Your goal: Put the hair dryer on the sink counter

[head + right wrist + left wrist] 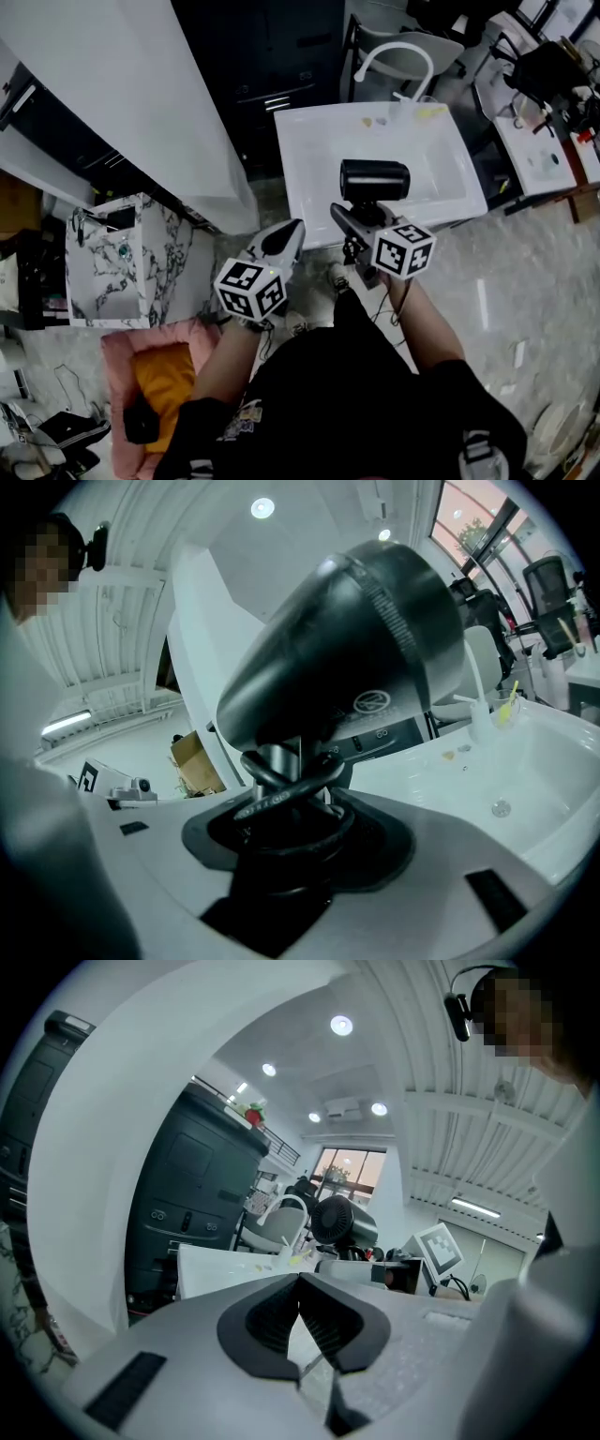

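A black hair dryer [373,180] stands upright over the front part of the white sink counter [309,169], with its barrel lying sideways. My right gripper [358,217] is shut on its handle, around which the cord is wound. In the right gripper view the hair dryer [347,658] fills the middle above the right gripper [286,794], with the sink counter [487,780] behind it. My left gripper [292,228] hangs to the left of the counter's front corner, shut and empty. The left gripper view shows the left gripper [300,1283] pointing at the hair dryer [342,1222].
A white faucet [394,52] and a clear cup [403,112] stand at the back of the sink. A slanted white panel [122,94] and a dark cabinet [272,56] lie to the left and behind. A marbled unit [103,272] and a pink cushion [117,356] sit lower left.
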Demonstrator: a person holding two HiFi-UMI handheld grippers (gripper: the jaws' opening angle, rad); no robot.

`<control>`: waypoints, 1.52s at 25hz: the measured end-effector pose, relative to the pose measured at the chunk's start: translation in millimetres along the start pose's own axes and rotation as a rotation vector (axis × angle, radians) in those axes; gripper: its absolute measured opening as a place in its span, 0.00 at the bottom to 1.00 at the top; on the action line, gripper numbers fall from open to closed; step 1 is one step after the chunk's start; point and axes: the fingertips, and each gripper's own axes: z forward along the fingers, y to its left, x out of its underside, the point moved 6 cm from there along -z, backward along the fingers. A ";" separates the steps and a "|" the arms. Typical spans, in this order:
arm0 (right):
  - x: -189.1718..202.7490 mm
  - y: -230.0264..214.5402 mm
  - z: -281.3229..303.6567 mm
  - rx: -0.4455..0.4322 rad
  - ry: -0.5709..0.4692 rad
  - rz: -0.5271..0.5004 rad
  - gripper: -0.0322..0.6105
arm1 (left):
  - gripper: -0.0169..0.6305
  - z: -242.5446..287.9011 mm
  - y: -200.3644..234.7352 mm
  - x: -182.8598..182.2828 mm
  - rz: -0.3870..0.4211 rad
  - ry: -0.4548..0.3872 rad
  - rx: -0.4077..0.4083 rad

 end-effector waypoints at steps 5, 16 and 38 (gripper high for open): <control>-17.2 -39.3 20.5 -0.038 0.029 0.003 0.40 | 0.03 36.0 5.4 -7.6 0.001 -0.006 -0.051; -46.4 -126.5 83.9 -0.091 0.097 0.011 0.40 | 0.03 113.9 29.5 -10.9 -0.005 0.022 -0.131; -37.4 -234.0 221.9 -0.121 0.283 0.140 0.40 | 0.03 212.0 96.5 1.9 -0.073 0.082 -0.246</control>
